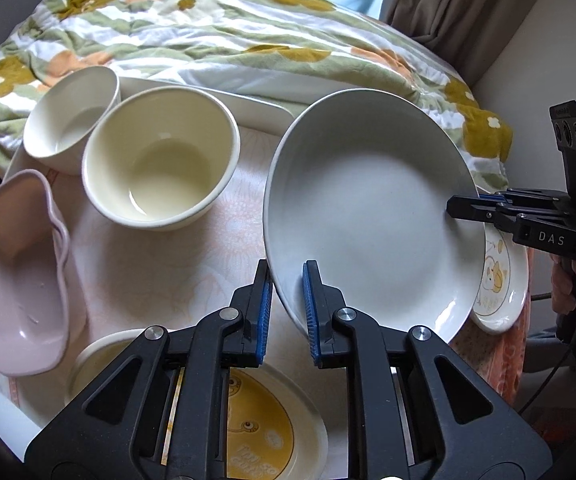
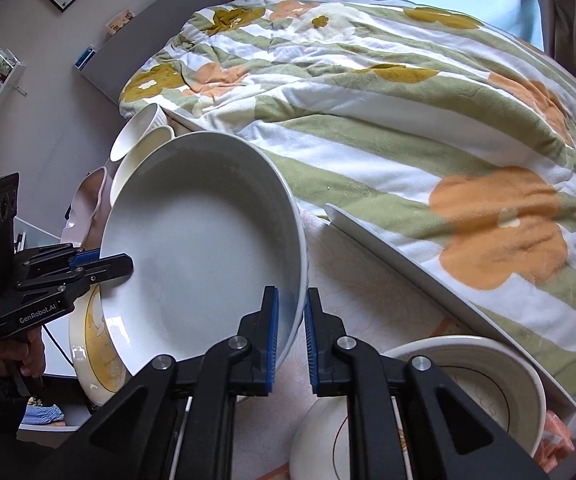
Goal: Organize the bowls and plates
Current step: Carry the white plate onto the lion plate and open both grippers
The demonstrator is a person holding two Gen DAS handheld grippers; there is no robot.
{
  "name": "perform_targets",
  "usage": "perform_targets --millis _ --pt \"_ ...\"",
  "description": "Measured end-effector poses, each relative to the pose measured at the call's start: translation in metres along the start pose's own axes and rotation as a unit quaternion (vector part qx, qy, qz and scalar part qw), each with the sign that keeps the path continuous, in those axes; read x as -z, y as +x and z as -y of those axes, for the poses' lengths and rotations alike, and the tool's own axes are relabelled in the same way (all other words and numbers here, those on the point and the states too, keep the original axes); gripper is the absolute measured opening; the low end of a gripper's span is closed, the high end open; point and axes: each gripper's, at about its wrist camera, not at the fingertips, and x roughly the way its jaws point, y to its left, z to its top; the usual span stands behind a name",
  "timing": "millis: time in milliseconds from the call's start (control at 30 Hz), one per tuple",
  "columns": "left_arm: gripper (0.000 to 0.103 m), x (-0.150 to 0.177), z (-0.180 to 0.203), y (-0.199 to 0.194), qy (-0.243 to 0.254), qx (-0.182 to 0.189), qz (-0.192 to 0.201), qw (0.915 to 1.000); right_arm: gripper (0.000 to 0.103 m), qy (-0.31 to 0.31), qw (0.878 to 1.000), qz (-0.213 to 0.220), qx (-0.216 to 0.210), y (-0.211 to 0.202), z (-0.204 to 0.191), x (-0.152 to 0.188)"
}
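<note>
Straddling opposite rims of the tilted grey plate (image 1: 368,216), the left gripper (image 1: 287,312) and right gripper (image 2: 290,336) each grip it between narrow jaws at frame centre; the cream bowl (image 1: 160,158) stands upper left.

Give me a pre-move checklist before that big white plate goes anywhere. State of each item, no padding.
1. Left gripper on the big white plate: fingers straddle the near rim, a gap still shows on one side; firm clamp cannot tell.
2. Right gripper on the opposite rim: pads either side of it; firm clamp cannot tell.
3. Plate level: not ok, it is tilted.
4. Clearance from the cream bowl: ok, a visible gap.
5. Below the plate: not ok, a yellow cartoon plate lies beneath the left gripper and a small printed plate pokes out from under the far edge.
6. Plate contents: ok, nothing inside it.
</note>
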Motion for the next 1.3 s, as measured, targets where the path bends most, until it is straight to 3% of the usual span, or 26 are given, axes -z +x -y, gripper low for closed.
perform_targets --millis 333,533,800,967,1300 --pt "0.013 0.017 -0.024 -0.074 0.044 0.03 0.031 0.9981 0.012 0.033 0.998 0.048 0.03 -0.049 -0.07 0.029" --pt "0.013 0.043 -0.059 -0.092 0.091 0.055 0.013 0.9942 0.012 0.094 0.991 0.078 0.059 -0.044 -0.125 0.071" --pt "0.013 0.085 -0.112 -0.079 0.155 0.081 -0.037 0.9839 0.012 0.19 0.974 0.088 0.088 -0.006 -0.185 0.12" --pt "0.014 0.099 -0.138 -0.062 0.162 0.079 -0.064 0.9815 0.012 0.24 0.962 0.088 0.095 0.021 -0.204 0.142" --pt "0.014 0.104 -0.149 -0.037 0.159 0.077 -0.076 0.9813 0.012 0.232 0.959 0.086 0.135 0.042 -0.22 0.147"
